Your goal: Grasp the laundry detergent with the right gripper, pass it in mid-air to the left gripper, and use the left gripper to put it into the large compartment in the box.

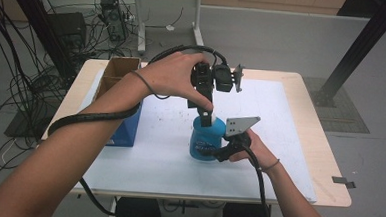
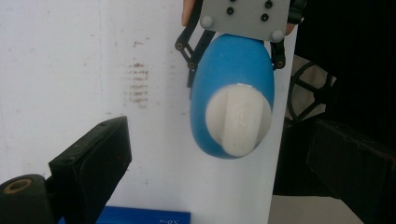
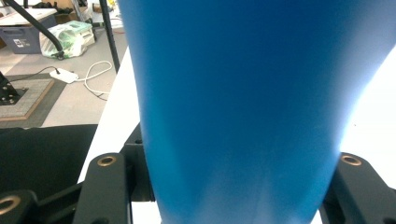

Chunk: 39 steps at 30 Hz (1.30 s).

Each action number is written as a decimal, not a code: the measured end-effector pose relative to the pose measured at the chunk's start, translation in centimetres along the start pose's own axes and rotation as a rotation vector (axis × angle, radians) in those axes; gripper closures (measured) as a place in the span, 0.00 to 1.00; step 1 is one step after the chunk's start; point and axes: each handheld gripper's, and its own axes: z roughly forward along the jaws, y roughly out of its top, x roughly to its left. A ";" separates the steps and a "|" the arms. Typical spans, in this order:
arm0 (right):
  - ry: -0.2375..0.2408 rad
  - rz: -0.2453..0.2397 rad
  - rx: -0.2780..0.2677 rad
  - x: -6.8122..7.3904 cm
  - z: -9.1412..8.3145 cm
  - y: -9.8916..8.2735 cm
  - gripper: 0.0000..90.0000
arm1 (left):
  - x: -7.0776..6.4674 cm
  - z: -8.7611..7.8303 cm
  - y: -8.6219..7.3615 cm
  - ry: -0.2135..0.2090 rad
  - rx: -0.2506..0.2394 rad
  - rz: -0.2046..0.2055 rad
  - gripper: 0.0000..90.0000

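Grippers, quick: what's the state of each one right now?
Left gripper: open, jaws spread wide above the white cap.
Right gripper: closed on the blue bottle, holding it upright.

No text can be read for certain. The blue bottle (image 1: pixel 207 138) carries dark print on its front, too blurred to make out. Beside the bottle, the blue box (image 2: pixel 140 215) bears small pale characters near its edge, too small and faint to read.
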 end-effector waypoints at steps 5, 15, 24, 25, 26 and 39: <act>0.000 -0.001 0.003 0.0 0.1 0.0 0.46 | -0.1 0.1 -0.1 0.012 -0.004 -0.009 0.06; 0.004 -0.002 0.007 0.0 0.0 0.2 0.46 | -0.5 0.5 -0.1 0.037 -0.005 -0.005 0.05; 0.006 -0.014 0.010 0.0 -0.2 0.8 0.46 | -0.9 1.5 0.5 0.035 0.027 0.013 0.06; 0.006 -0.014 0.010 0.0 -0.2 0.8 0.46 | -0.9 1.5 0.5 0.035 0.027 0.013 0.06; 0.008 -0.015 0.011 -0.1 -0.3 1.0 0.46 | -0.9 1.6 0.5 0.035 0.026 0.016 0.06; 0.020 -0.026 0.014 -0.2 -0.3 1.8 0.46 | -1.3 2.9 0.9 0.028 0.050 0.025 0.05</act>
